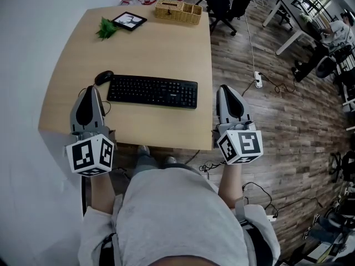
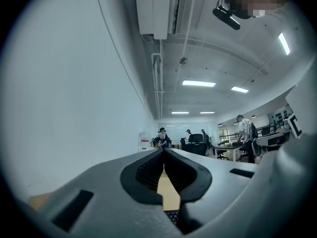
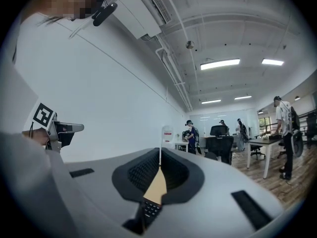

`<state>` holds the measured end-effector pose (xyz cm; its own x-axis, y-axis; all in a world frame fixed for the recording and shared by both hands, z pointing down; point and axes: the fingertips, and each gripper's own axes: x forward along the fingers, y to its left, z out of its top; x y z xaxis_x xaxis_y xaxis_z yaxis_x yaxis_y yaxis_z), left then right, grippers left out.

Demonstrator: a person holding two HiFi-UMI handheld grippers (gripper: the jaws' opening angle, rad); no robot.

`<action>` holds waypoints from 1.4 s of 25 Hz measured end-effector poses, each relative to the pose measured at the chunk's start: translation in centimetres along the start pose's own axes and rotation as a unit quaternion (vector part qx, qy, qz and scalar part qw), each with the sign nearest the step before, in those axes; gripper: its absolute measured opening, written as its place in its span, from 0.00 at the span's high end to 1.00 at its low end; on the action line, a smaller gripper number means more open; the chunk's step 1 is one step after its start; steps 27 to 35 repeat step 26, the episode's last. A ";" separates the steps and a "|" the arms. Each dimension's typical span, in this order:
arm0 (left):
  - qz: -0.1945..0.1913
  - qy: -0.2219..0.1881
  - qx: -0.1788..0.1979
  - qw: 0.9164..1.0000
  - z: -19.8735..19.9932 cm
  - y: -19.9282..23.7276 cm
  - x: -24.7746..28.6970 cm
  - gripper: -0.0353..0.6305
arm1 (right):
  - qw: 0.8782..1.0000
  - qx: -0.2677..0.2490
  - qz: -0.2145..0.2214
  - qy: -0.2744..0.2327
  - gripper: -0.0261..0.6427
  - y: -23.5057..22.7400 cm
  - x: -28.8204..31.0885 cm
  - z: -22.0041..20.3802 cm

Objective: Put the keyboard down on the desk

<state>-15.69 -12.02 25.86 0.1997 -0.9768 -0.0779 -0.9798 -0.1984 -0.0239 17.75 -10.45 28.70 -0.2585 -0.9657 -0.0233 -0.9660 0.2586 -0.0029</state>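
Note:
A black keyboard (image 1: pixel 152 91) lies flat on the light wooden desk (image 1: pixel 150 43), near its front edge, with a black mouse (image 1: pixel 103 77) at its left end. My left gripper (image 1: pixel 90 88) hovers shut just left of the keyboard, over the desk's front left corner, and holds nothing. Off the desk's right edge, level with the keyboard's right end, my right gripper (image 1: pixel 223 87) is shut and empty. In the left gripper view the jaws (image 2: pixel 163 150) meet, with a sliver of keyboard (image 2: pixel 172 216) below. The right gripper view shows closed jaws (image 3: pixel 159 150) and keyboard keys (image 3: pixel 150 208).
At the desk's far end stand a small green plant (image 1: pixel 106 27), a dark framed tablet (image 1: pixel 129 20) and a wicker basket (image 1: pixel 178 11). A power strip (image 1: pixel 258 80) with cables lies on the wooden floor to the right. Office chairs (image 1: pixel 222 7) and other desks stand beyond.

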 end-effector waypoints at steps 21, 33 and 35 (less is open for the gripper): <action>0.012 0.002 0.009 1.000 0.4 -1.3 -1.3 0.93 | 1.000 -0.006 0.011 -0.011 0.94 -0.4 -1.0 0.4; 0.019 0.008 0.008 1.000 0.2 -1.4 -1.1 0.93 | 1.000 -0.006 0.014 -0.011 0.94 -0.7 -0.9 0.4; 0.019 0.008 0.008 1.000 0.2 -1.4 -1.1 0.93 | 1.000 -0.006 0.014 -0.011 0.94 -0.7 -0.9 0.4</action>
